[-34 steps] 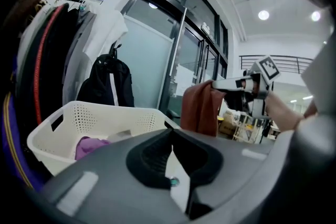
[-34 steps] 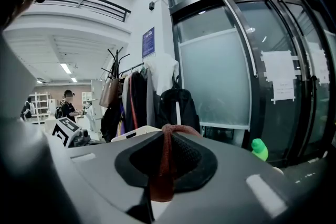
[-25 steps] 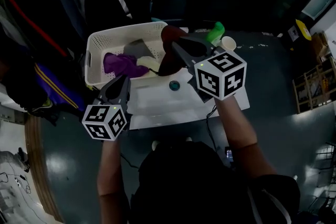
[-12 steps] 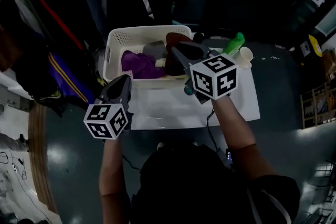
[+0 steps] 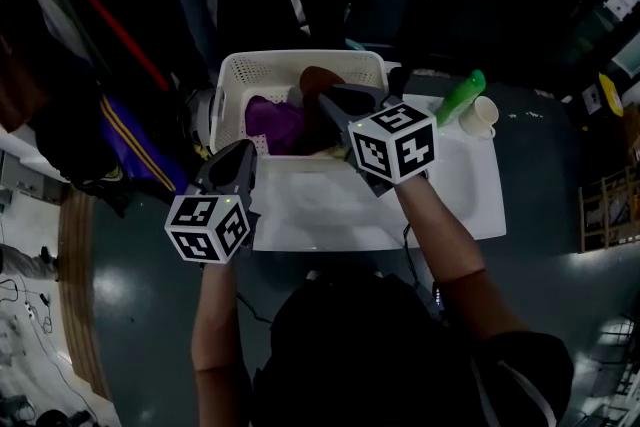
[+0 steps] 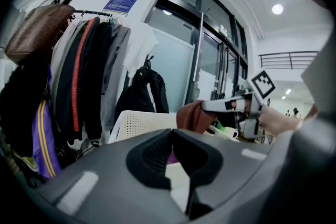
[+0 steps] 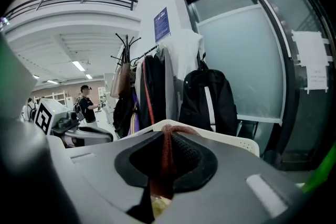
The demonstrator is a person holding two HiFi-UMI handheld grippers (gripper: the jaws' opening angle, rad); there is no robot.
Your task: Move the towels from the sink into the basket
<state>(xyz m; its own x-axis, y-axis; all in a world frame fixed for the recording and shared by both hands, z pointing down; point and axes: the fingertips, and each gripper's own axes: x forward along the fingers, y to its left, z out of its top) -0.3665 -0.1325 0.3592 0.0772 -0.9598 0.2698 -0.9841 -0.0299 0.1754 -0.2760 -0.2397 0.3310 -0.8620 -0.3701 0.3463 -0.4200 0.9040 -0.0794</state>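
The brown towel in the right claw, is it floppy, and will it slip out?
Probably floppy: the brown towel droops in folds below the right claw. Likely light, since a thin pinched fold carries it. Slipping seems unlikely; it should slump into the basket.

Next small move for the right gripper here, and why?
Probably open the right gripper and let go. Its fingers pinch the brown towel, which hangs over the white basket, above the purple towel already inside. In the head view it looks within the rim, so a release should drop it in; lowering slightly first would be safer.
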